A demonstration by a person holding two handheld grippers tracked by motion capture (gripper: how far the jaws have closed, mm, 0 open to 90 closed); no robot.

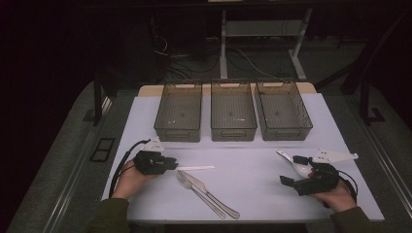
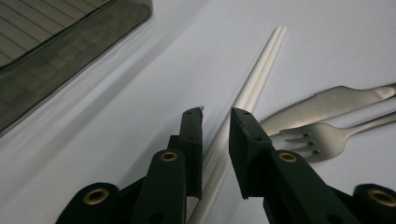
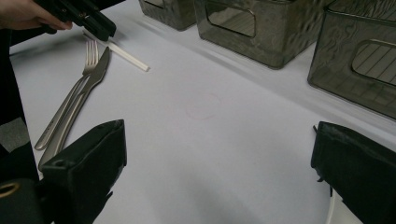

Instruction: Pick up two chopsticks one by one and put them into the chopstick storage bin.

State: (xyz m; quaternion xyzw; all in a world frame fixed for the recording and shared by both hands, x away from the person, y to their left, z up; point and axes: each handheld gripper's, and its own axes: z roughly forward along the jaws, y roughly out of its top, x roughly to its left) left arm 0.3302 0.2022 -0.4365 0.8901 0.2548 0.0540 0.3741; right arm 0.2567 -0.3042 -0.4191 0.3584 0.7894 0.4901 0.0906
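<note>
Beside right hand-held gripper point(image 1: 291, 171), white spoon point(image 1: 294, 162)

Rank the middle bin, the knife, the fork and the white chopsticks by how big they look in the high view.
1. Middle bin, clearly largest.
2. Knife and fork: lying side by side, about equal length, so no ranking.
3. White chopsticks: thinnest, partly hidden at the left tool, so full length unsure.

Ahead of my left gripper point(image 2: 215, 116) the white chopsticks point(image 2: 261, 65) run straight out, with the knife point(image 2: 327, 100) and fork point(image 2: 313, 137) lying close on one side — tight there. The other side is bare table point(image 2: 140, 84) up to the left bin point(image 2: 56, 51). My right gripper point(image 3: 219, 154) faces open cloth — three bins point(image 1: 233, 116) wall off the far edge.
</note>
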